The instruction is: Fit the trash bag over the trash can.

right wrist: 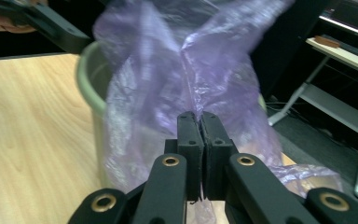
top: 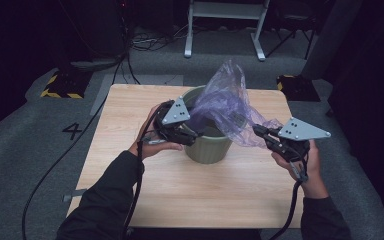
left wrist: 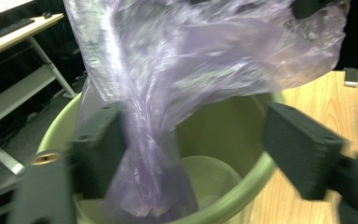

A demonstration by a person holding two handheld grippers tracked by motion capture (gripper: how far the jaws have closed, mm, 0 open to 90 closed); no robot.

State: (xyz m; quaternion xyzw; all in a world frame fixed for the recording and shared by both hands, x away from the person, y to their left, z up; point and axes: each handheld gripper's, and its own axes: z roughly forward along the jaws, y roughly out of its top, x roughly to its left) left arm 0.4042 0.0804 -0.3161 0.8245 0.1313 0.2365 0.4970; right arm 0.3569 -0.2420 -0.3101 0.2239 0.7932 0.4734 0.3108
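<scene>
Standing on the pale wooden table (top: 130, 115), the ribbed green bin (top: 209, 147) sat near the far middle, and the thin purple plastic bag (top: 225, 105) billowed up out of its mouth, crumpled and see-through, one corner trailing over the rim toward my right side. From my left gripper view the bag (left wrist: 191, 51) hung partly down inside the bin (left wrist: 233, 196), its folds blurred. On the grey floor to the left of the table a black "4" (top: 72, 131) was marked; I could read no other writing. My right gripper (top: 261, 132) had its jaws pressed together on a pinch of the bag's edge, plain in the right gripper view (right wrist: 199, 117). My left gripper (top: 192, 136) was at the bin's near rim with its jaws spread wide apart, the bag hanging loose between them, brushing the left jaw but unpinched. The bin's bottom lay half hidden under the plastic.
</scene>
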